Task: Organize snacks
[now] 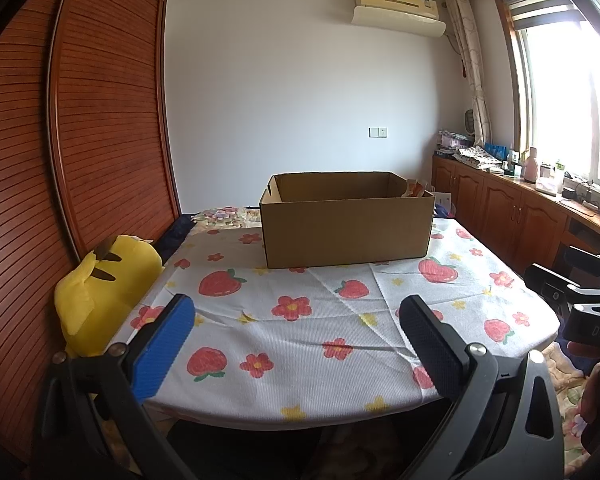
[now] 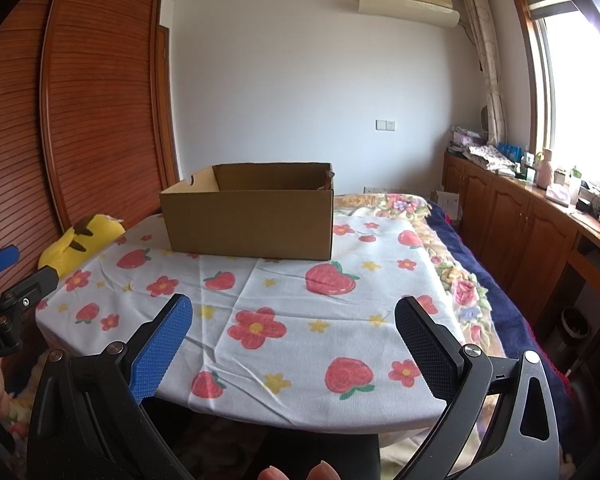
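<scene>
Snacks show only as a sliver of orange-and-white packet (image 1: pixel 414 189) peeking past the far right corner of the cardboard box (image 1: pixel 346 226); what else lies inside the box I cannot tell; neither of my tools holds any. Both pairs of fingers stand spread wide with nothing between them; my left gripper (image 1: pixel 296 344) hangs over the near edge of the table, its blue pad (image 1: pixel 164 350) on one side and black pad (image 1: pixel 430 346) on the other, touching nothing; my right gripper (image 2: pixel 294 342) does the same, just beside it.

Below them lies a white cloth (image 1: pixel 320 320) printed with strawberries and red flowers, creased, covering a rounded table; the box sits toward its far edge, open-topped, flaps out of sight. A yellow plush toy (image 1: pixel 100 300) leans at the table's left side against a slatted wooden wardrobe (image 1: pixel 100 120). Beyond the table a floral blanket (image 2: pixel 452 276) covers a bed; wooden cabinets (image 2: pixel 512 220) run under a bright window (image 2: pixel 580 100) on the right, their top cluttered with bottles and boxes; an air conditioner (image 1: pixel 398 4) hangs on the white wall.
</scene>
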`<state>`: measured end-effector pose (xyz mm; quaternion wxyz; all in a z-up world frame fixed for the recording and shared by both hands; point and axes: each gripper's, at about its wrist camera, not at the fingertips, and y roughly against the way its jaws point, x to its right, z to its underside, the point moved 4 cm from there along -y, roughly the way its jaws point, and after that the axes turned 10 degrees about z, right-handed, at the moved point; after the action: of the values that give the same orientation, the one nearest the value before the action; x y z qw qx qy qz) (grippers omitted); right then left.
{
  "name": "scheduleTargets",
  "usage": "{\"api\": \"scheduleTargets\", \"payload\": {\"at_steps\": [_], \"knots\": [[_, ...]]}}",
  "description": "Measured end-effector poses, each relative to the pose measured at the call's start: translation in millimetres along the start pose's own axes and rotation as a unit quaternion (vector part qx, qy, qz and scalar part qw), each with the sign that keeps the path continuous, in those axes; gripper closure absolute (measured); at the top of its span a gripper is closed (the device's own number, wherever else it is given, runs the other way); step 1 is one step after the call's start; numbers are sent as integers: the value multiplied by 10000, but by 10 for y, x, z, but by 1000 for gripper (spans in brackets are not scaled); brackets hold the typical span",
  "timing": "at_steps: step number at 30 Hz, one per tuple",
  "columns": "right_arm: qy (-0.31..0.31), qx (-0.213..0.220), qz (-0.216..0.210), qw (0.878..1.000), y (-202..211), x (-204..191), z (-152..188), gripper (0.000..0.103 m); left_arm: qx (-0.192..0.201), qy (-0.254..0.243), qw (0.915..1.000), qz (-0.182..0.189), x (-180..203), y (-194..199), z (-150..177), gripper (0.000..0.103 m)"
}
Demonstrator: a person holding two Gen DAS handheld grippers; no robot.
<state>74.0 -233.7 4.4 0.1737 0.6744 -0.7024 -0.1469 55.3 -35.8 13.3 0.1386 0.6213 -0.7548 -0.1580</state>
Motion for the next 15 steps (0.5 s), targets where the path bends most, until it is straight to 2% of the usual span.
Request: {"api": "scheduleTargets", "payload": {"at_steps": [15], "knots": [[2, 10, 8, 10000, 6, -2, -5, 0, 43, 5, 10000, -13, -13, 32, -49, 0]]}}
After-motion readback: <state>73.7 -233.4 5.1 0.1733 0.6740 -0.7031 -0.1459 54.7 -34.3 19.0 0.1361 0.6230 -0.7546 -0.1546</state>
